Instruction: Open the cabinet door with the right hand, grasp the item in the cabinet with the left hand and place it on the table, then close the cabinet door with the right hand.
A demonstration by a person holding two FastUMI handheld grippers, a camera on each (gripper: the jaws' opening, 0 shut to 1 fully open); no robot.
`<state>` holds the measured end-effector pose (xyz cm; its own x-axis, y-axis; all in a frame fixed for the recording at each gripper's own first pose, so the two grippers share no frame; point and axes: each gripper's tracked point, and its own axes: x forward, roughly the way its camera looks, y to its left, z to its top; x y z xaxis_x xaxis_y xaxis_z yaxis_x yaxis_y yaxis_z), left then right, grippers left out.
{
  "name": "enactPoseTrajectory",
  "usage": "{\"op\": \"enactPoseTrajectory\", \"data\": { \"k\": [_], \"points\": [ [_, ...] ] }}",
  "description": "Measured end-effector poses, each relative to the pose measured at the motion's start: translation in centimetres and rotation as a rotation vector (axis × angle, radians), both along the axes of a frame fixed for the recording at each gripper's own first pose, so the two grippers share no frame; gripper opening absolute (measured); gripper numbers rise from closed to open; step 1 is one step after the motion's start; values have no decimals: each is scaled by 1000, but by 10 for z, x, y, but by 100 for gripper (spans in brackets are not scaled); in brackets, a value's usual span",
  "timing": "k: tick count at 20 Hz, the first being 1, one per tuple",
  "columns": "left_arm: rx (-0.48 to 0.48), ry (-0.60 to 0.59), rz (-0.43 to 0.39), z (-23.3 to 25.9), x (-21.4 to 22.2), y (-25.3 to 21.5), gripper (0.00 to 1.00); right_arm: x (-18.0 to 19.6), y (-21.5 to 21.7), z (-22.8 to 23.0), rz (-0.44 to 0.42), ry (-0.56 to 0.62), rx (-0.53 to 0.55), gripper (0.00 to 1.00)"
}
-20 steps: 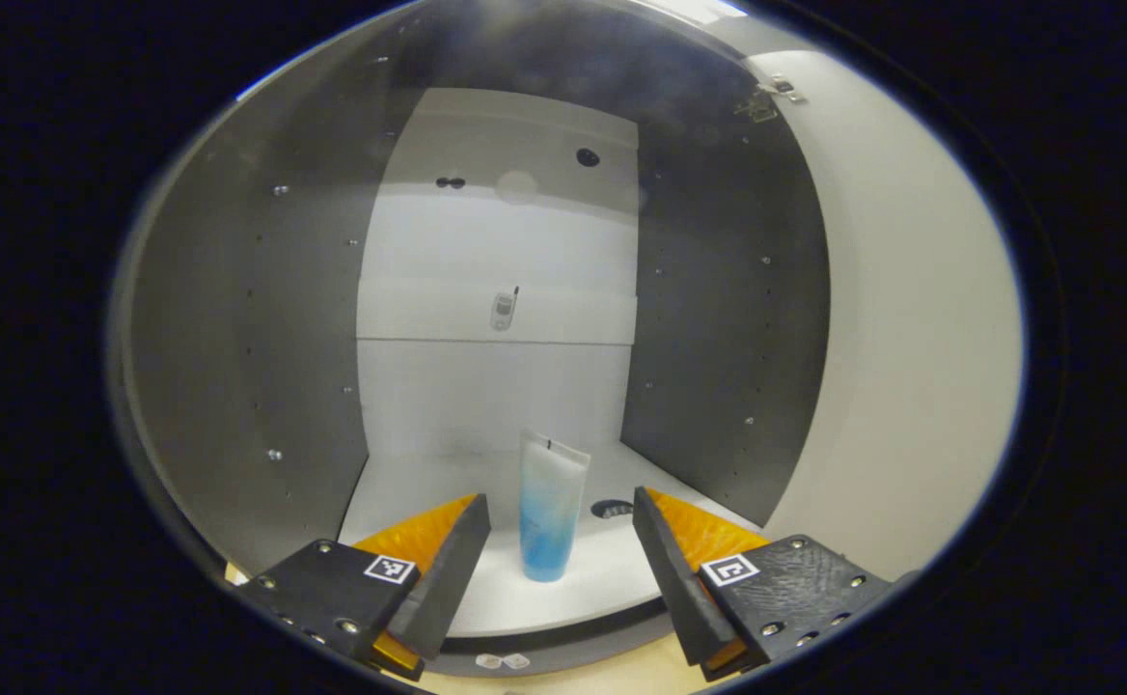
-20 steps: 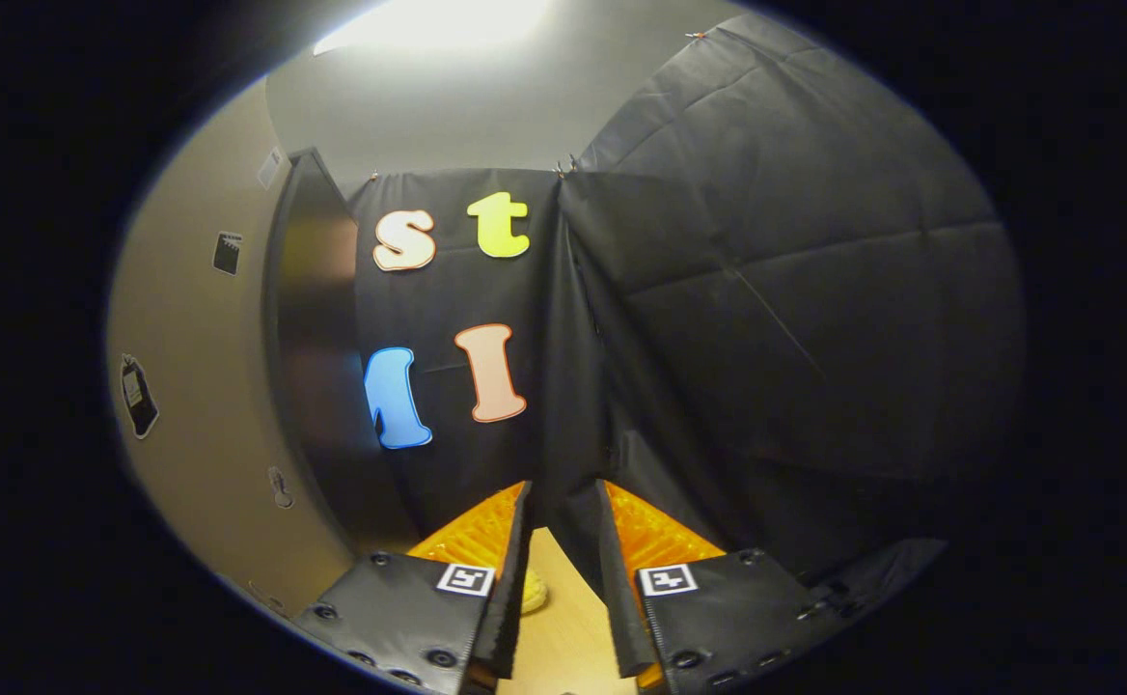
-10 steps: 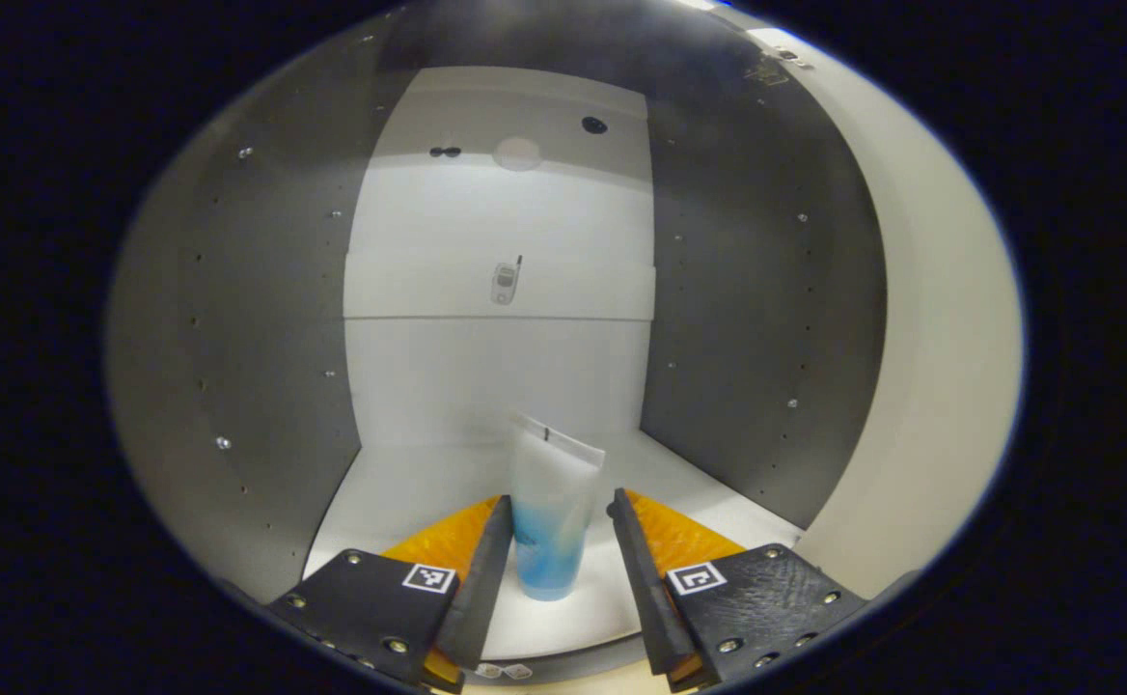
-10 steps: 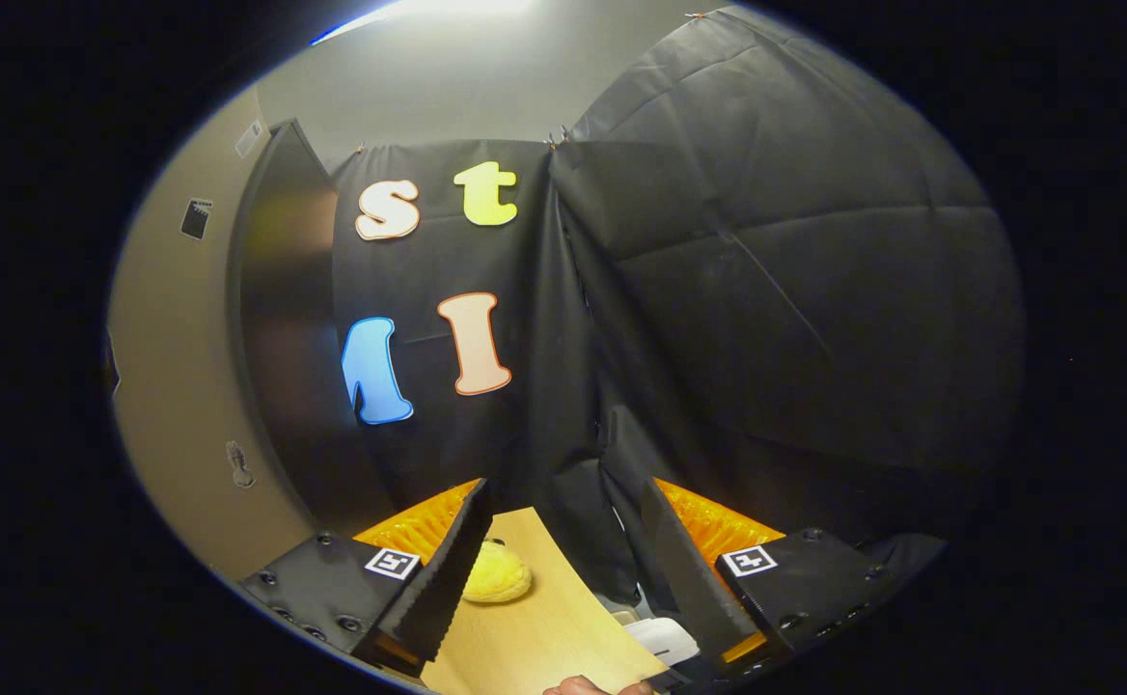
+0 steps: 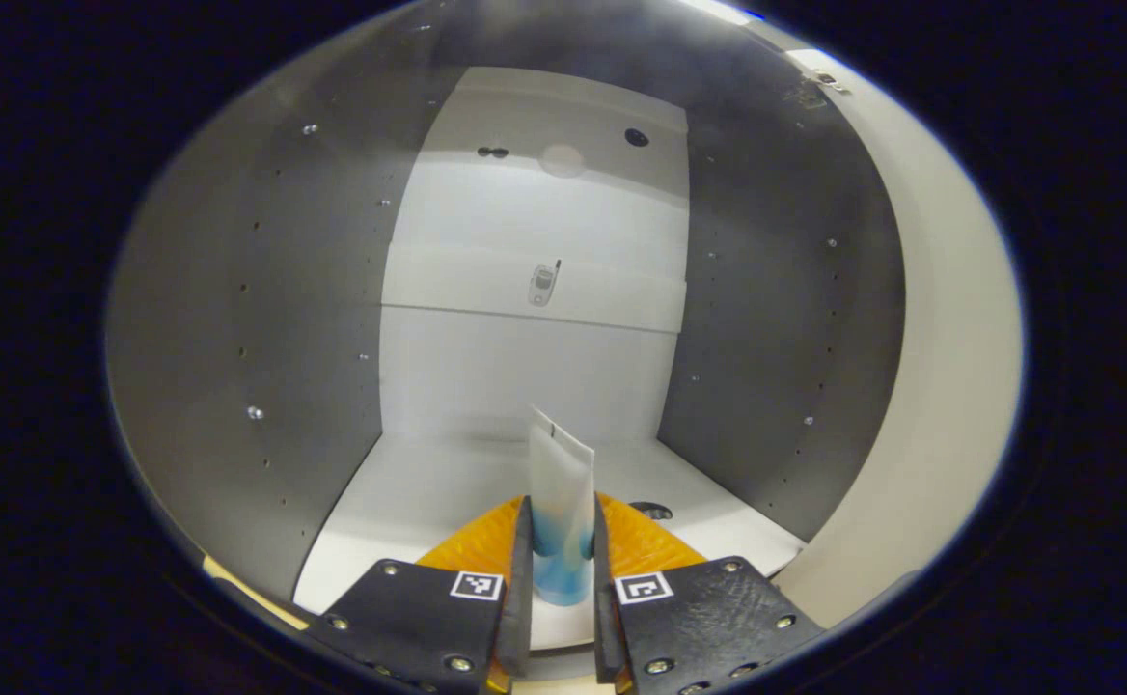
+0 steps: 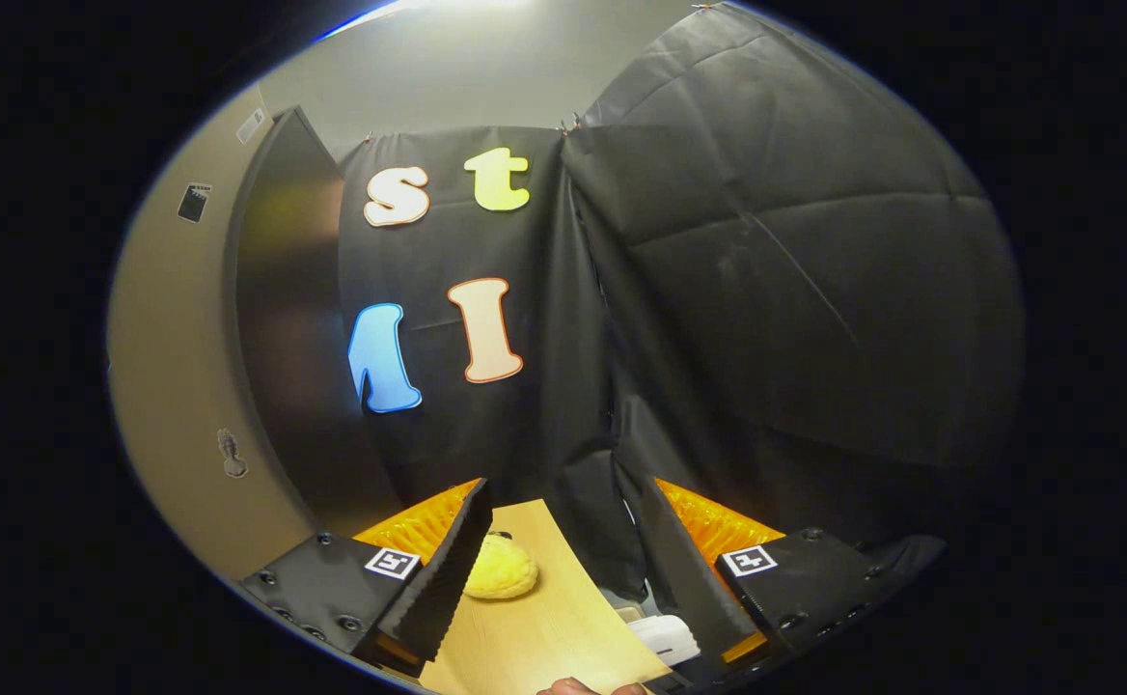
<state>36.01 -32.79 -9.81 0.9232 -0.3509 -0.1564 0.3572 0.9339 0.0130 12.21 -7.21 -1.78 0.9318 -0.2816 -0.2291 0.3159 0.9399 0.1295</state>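
Clamping low on the soft tube, the left gripper risks squeezing it out on lifting; right gripper fingers apart.

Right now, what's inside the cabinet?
One tube stands upright on the white cabinet floor, pinched by the left claw. A small dark spot lies behind it. The claw covers the floor's front edge.

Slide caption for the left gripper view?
Left gripper shut on an upright blue-and-white tube inside the open cabinet.
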Motion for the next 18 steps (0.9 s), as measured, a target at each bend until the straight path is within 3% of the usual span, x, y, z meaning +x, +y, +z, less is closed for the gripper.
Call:
{"op": "enactPoseTrajectory", "data": {
  "k": [2, 5, 7, 8, 9, 10, 12, 13, 14, 15, 18],
  "points": [
    [10, -8, 17, 0, -2, 6, 28, 1, 0, 0, 3, -3, 6, 98],
    [-2, 2, 1, 2, -9, 6, 18, 3, 5, 0, -1, -17, 41, 98],
    [15, -14, -22, 7, -22, 9, 18, 3, 7, 0, -4, -22, 51, 98],
    [37, -26, -28, 10, -31, 11, 25, 3, 6, 0, -8, -23, 47, 98],
    [59, -38, -31, 13, -38, 14, 24, 2, 6, 1, -3, -21, 45, 98],
    [73, -45, -34, 17, -47, 17, 17, 1, 9, 1, 6, -14, 42, 98],
    [54, -69, -70, 30, -67, 17, 21, -4, 4, 7, -7, -24, 23, 98],
    [45, -88, -87, 39, -78, 18, 18, -5, 3, 10, -15, -35, 19, 98],
    [48, -101, -99, 46, -89, 23, 24, -5, 3, 13, -23, -45, 17, 98],
    [50, -112, -103, 52, -100, 28, 24, -6, 3, 16, -33, -54, 15, 98],
    [25, -140, -68, 63, -126, 55, 24, -11, 1, 21, -65, -76, 0, 98]
  ]
}}
